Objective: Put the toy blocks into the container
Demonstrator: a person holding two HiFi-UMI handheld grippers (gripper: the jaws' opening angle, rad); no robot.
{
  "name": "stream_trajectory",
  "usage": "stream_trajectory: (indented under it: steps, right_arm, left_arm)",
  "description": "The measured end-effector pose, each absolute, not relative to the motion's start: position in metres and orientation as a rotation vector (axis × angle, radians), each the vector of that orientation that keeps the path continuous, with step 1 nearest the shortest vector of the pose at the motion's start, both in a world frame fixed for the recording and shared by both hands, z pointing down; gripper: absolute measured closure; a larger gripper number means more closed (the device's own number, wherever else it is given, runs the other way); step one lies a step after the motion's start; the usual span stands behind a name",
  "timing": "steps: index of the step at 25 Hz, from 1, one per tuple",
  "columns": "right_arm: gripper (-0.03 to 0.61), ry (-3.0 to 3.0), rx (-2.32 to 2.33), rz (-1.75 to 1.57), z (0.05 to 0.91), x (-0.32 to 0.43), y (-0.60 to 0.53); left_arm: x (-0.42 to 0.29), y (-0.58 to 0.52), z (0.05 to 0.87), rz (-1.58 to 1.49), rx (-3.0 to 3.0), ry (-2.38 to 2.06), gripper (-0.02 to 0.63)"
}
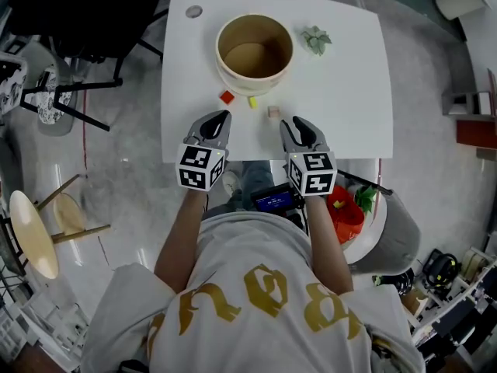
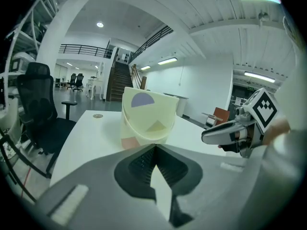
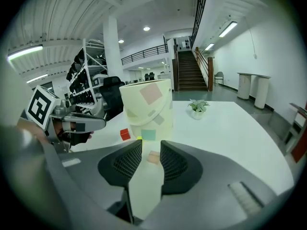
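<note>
The table [image 1: 349, 92] was white. The container [image 1: 255, 53] was cream outside and tan inside, its wall patterned with pastel pink, teal and purple patches. Toward the table's near edge lay a red block [image 1: 226, 96], a yellow block [image 1: 251, 102] and a pink block [image 1: 273, 112]. The plant [image 1: 316, 40] was grey-green. The left gripper [image 1: 224, 116] and right gripper [image 1: 293, 123] were grey, with black-and-white square markers.

White table [image 1: 349, 115]: container [image 1: 233, 80], blocks [image 1: 226, 96], plant [image 1: 316, 40]

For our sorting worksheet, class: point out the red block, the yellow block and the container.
red block [image 1: 226, 96], head view, its top face.
yellow block [image 1: 252, 102], head view, its middle.
container [image 1: 253, 84], head view, its near outer wall.
</note>
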State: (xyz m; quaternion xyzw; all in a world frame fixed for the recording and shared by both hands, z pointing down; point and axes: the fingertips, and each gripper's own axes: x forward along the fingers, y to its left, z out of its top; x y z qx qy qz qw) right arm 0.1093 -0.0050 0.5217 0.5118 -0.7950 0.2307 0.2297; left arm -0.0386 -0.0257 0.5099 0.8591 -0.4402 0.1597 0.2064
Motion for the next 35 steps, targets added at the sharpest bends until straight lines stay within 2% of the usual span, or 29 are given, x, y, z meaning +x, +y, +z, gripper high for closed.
stream_trajectory:
  steps: [30, 35]
  right_arm:
    - [0.376, -1.999, 1.207, 0.681, 0.613, 0.085, -0.031]
    - [0.407, -1.986, 1.215, 0.65, 0.613, 0.088, -0.032]
  left_arm:
    - [-0.037, -0.041, 0.57, 0.563, 2.27, -1.208, 0.614]
    - [-0.037, -0.042, 0.57, 0.56, 2.271, -1.209, 0.614]
